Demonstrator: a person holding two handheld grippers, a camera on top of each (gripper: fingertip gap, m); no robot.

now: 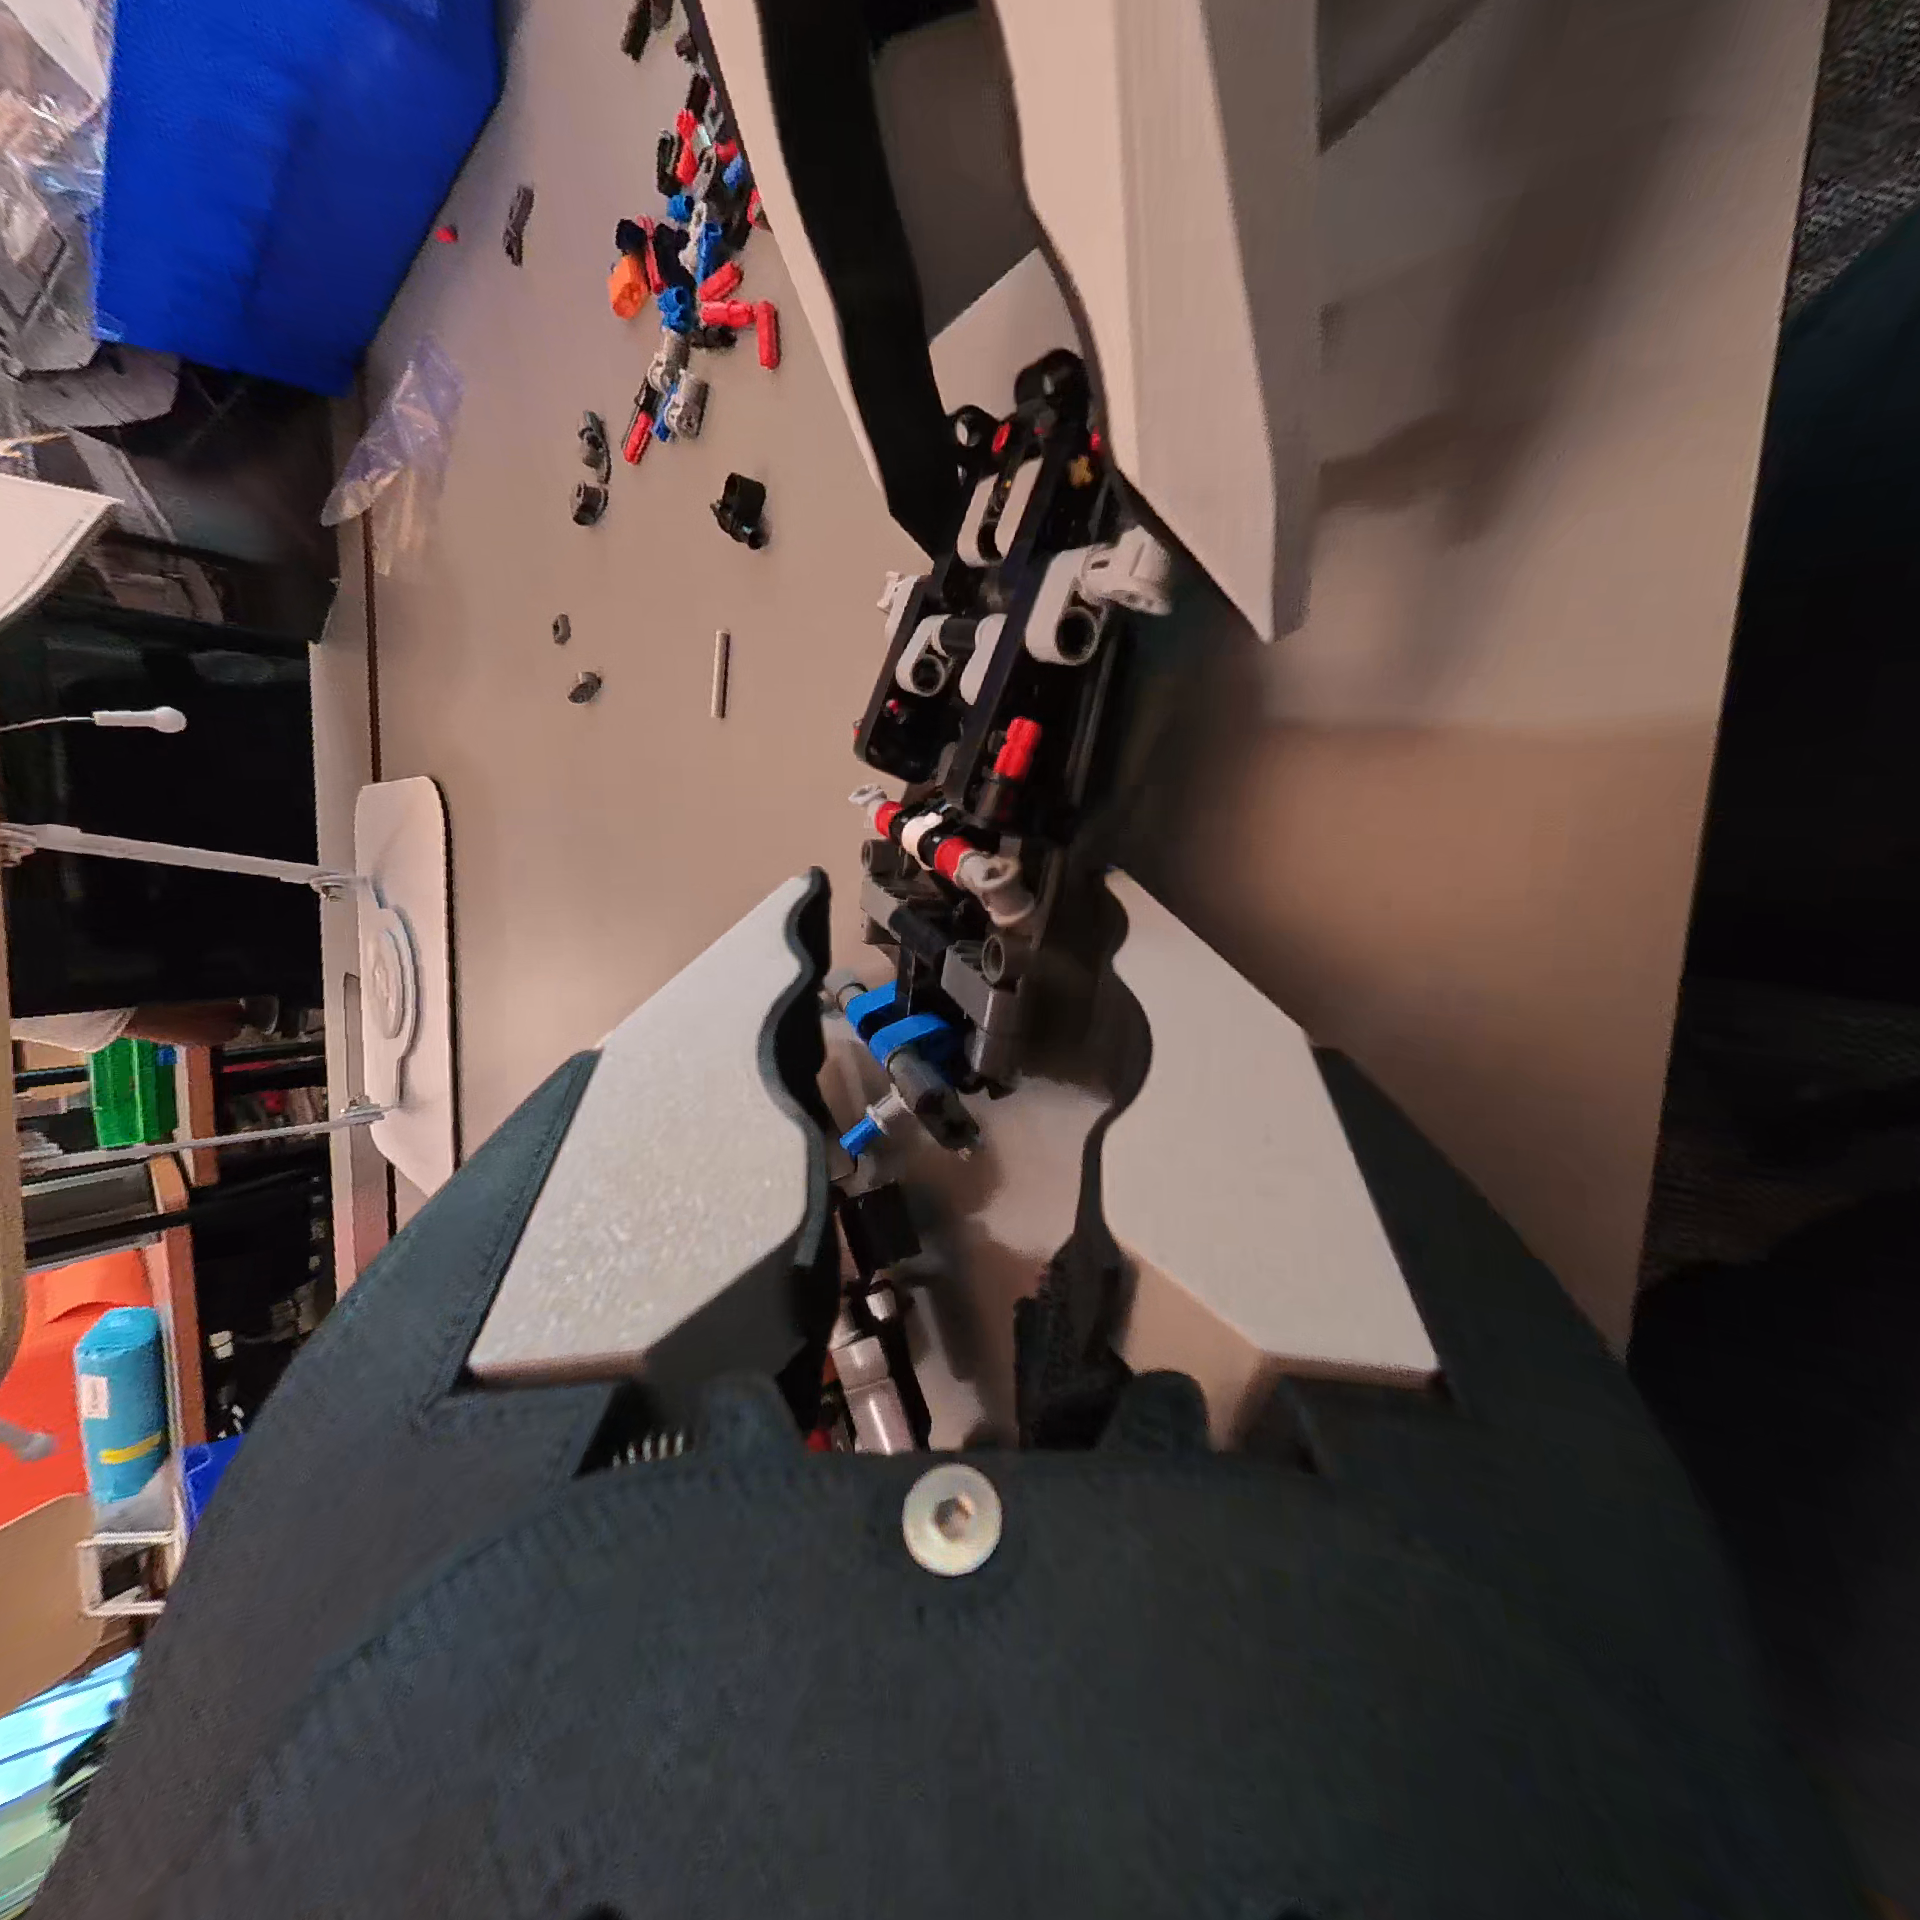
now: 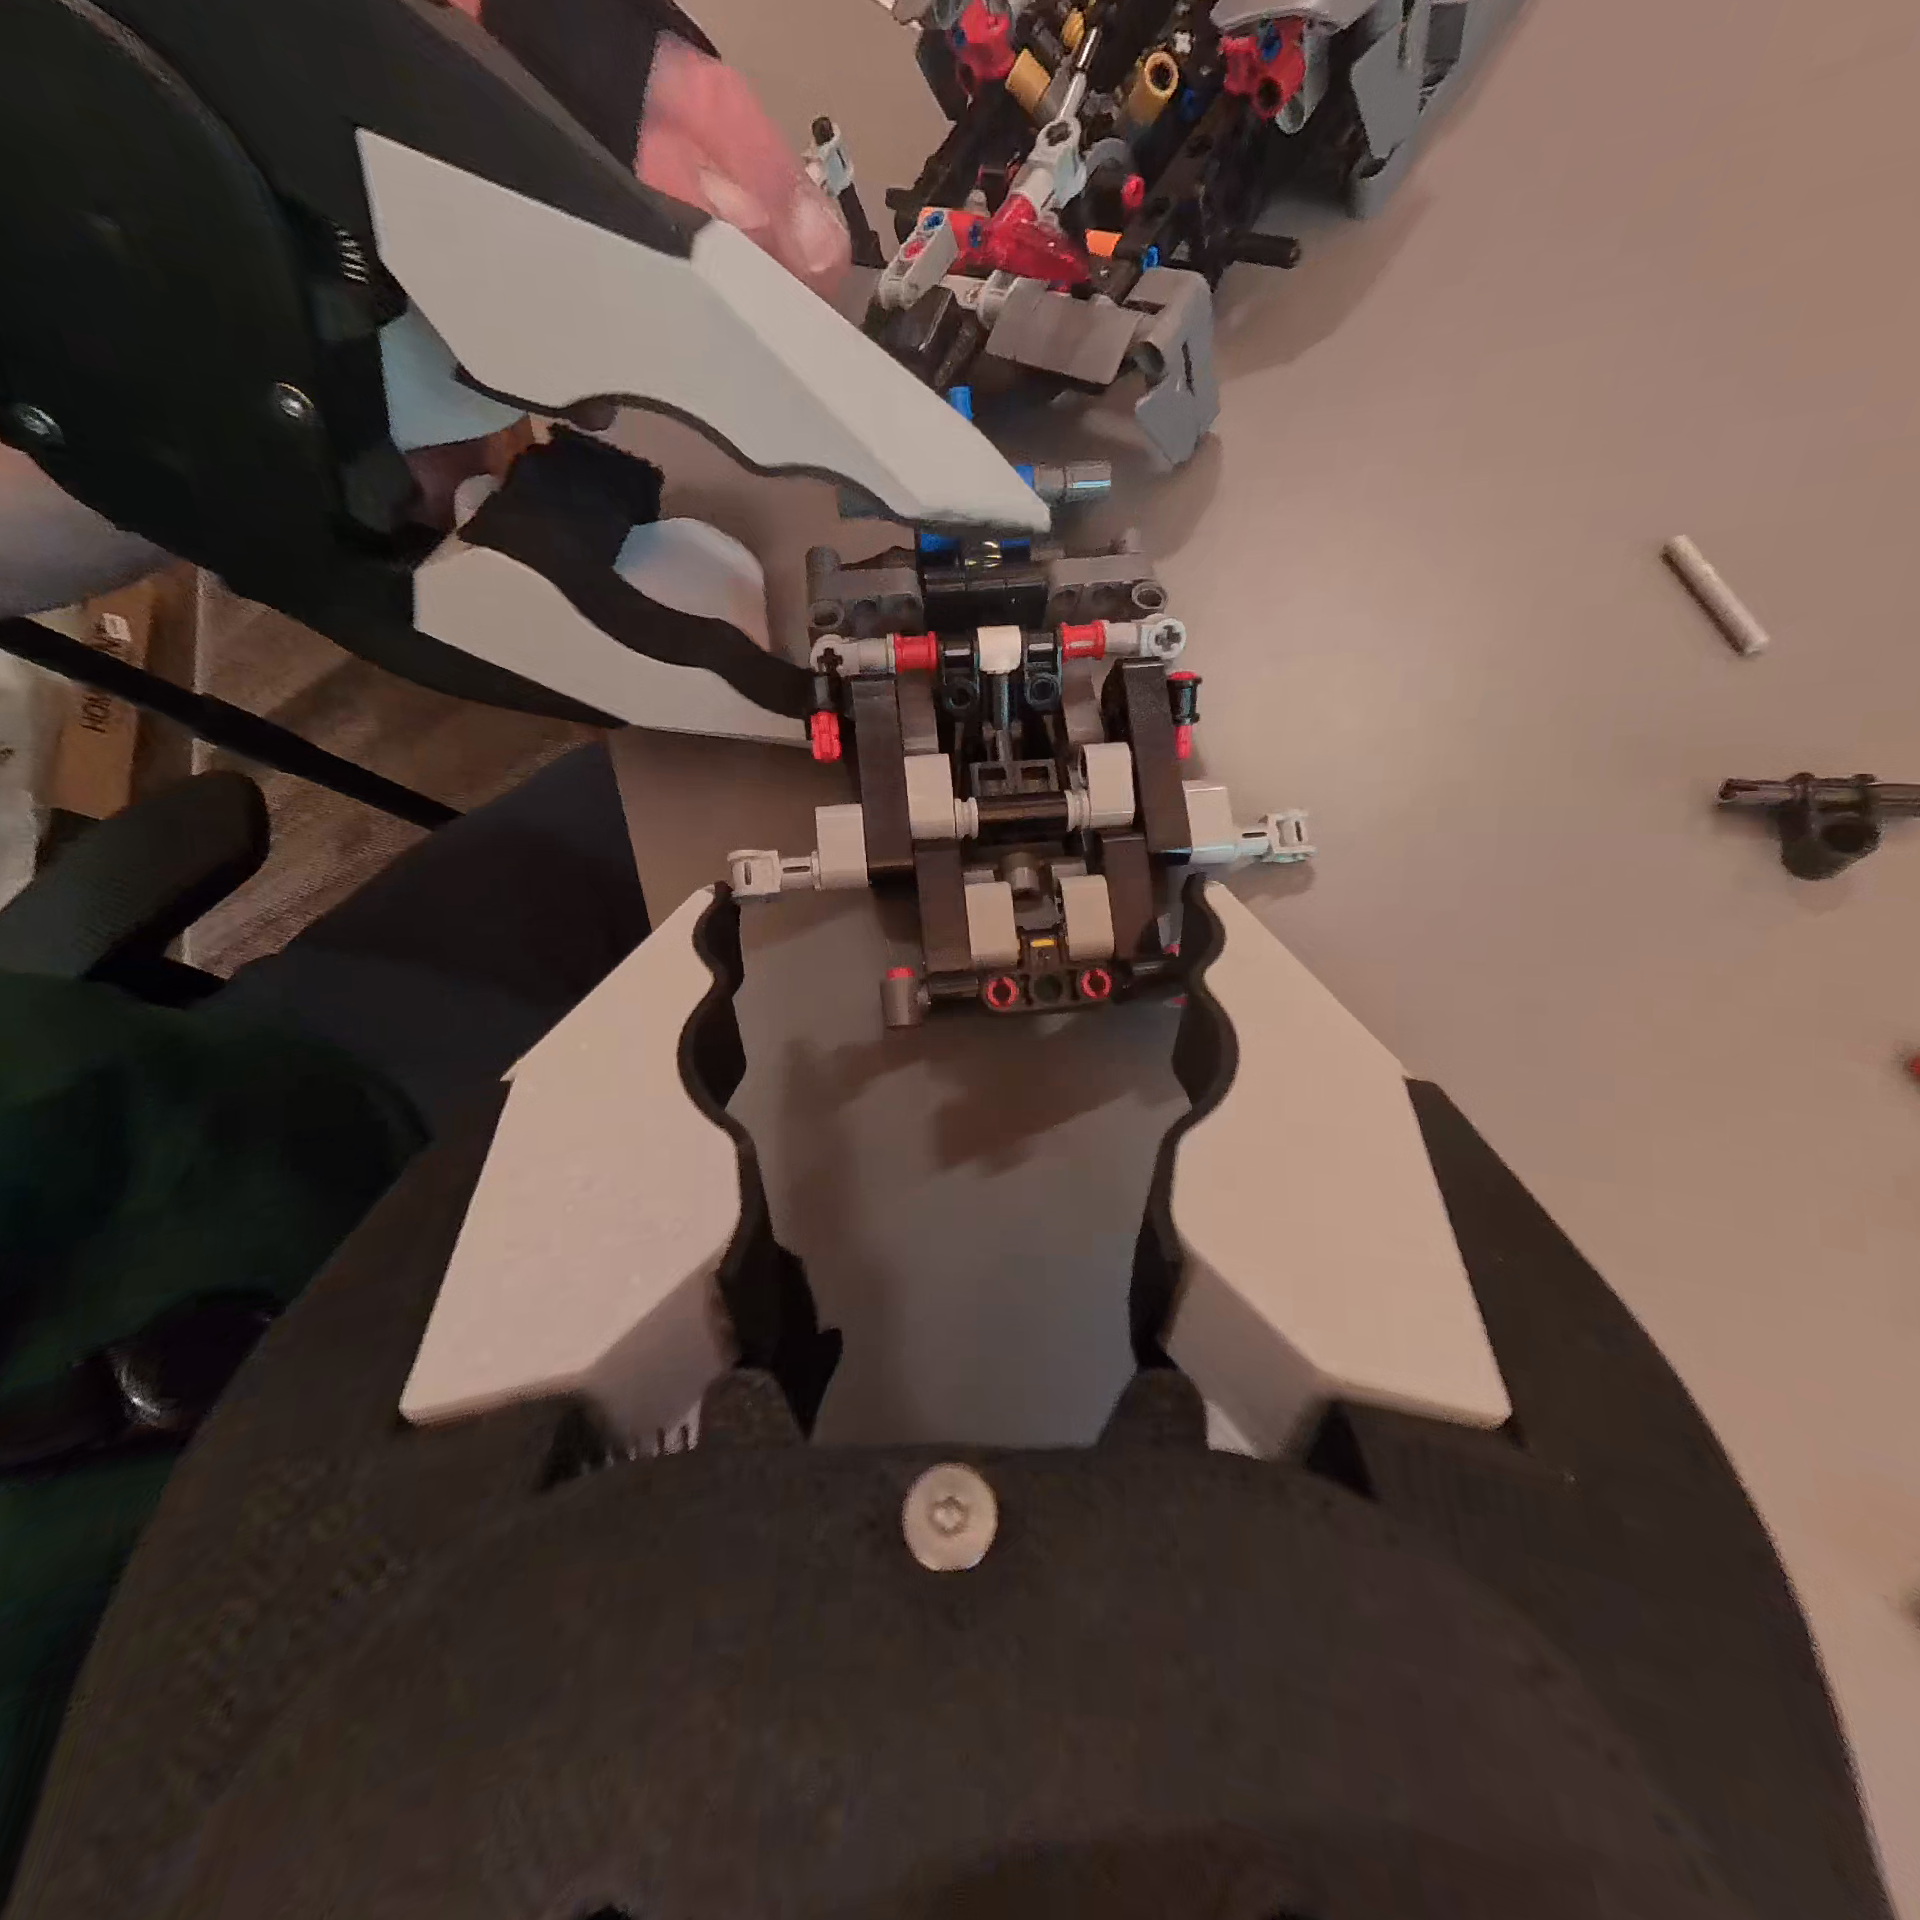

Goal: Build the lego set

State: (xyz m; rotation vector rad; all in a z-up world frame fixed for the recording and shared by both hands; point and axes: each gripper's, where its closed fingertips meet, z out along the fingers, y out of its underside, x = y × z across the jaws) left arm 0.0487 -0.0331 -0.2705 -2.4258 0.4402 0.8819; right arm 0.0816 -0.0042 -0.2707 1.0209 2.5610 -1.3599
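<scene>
**Two grippers meet at one small lego frame**

The lego frame [image 2: 1013, 800] lies on the grey table [image 2: 1507, 436], directly ahead of the right gripper [image 2: 961, 904]. That gripper's jaws stand wide apart, their tips flanking the frame's near end, holding nothing. The left gripper [image 1: 966, 894] comes in from the frame's far end, jaws partly open around its blue-pinned end (whether they actually pinch it, I cannot tell). Loose pieces [image 1: 691, 260] lie scattered beyond, left of the left gripper.
</scene>
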